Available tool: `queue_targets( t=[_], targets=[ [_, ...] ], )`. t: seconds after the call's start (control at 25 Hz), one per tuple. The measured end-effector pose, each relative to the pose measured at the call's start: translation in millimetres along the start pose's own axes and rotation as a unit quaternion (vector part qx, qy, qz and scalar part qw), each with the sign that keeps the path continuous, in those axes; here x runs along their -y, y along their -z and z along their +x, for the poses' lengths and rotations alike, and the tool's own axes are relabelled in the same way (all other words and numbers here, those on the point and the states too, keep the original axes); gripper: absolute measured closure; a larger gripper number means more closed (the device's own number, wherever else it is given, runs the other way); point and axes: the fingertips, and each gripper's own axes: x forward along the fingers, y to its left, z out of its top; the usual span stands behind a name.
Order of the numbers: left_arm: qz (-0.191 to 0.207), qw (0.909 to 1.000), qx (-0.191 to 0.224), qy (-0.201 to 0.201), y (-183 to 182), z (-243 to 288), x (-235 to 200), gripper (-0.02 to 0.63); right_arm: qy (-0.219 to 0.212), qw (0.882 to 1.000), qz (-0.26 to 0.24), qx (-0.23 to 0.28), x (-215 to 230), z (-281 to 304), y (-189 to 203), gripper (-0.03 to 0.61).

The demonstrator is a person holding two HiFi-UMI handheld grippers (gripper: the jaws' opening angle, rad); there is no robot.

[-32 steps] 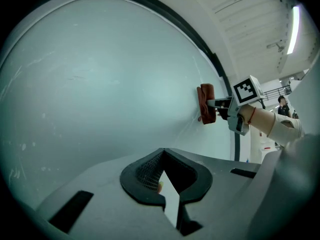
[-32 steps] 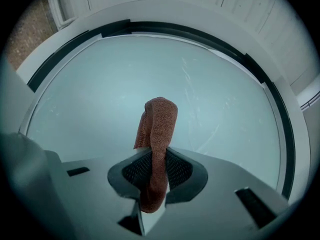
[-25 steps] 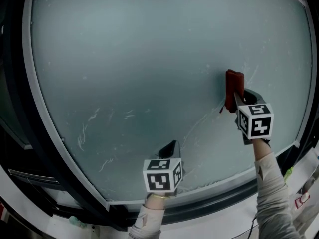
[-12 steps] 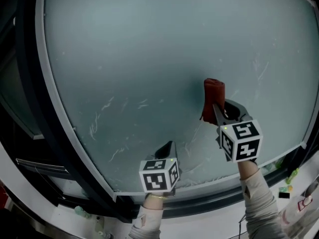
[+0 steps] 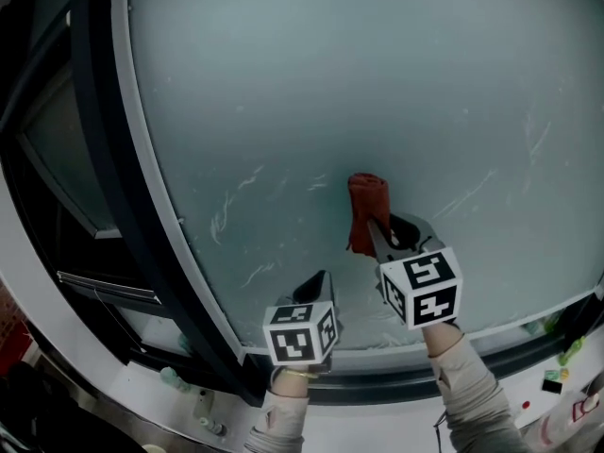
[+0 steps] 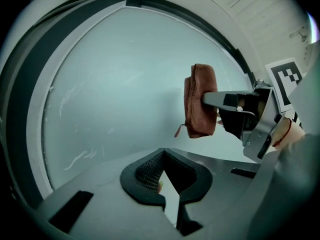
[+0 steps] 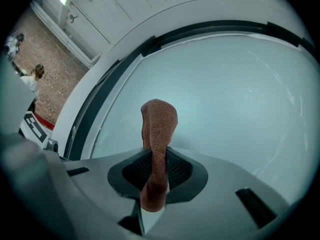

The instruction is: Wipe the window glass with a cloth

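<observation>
Head view: rust-red cloth (image 5: 366,206) against the window glass (image 5: 377,83), low and near centre.
The right tongs (image 5: 377,234) clamp it, and only the right gripper view shows the fold pinched between the pads. The left tongs (image 5: 319,281) sit below-left, closed on nothing, as the left gripper view shows. White smears (image 5: 231,210) streak the pane leftward.

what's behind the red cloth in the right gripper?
The window glass. The cloth, clamped in the right gripper, stands in front of it. The patch behind the cloth is covered, so its state can't be seen.
</observation>
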Motion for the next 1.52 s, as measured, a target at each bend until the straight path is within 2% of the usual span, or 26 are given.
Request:
queue_targets(
  t=[0.32, 0.56, 0.8, 1.08, 1.52],
  targets=[
    [-0.006, 0.9995, -0.004, -0.032, 12.6, -18.6, -34.8, 0.611, -0.066, 0.998, -0.005, 0.005, -68.4, 38.1, -0.8, 0.526],
    [-0.002, 0.9994, -0.006, -0.034, 16.5, -18.7, -41.8, 0.609, -0.069, 0.997, -0.015, -0.016, -79.6, 60.3, 16.3, 0.526],
    [0.003, 0.9999, -0.009, -0.015, 18.7, -7.5, -28.2, 0.609, -0.041, 0.998, -0.016, -0.034, -52.5, 56.0, 32.1, 0.526],
    [0.002, 0.9996, -0.014, 0.025, 22.4, 14.4, 6.3, 0.611, 0.008, 0.999, -0.013, -0.05, -0.8, 30.5, 46.6, 0.526],
    [0.006, 0.9949, -0.019, 0.099, 27.8, 50.6, 84.9, 0.609, 0.119, 0.989, -0.006, -0.089, 106.8, -32.8, 76.9, 0.525]
  ],
)
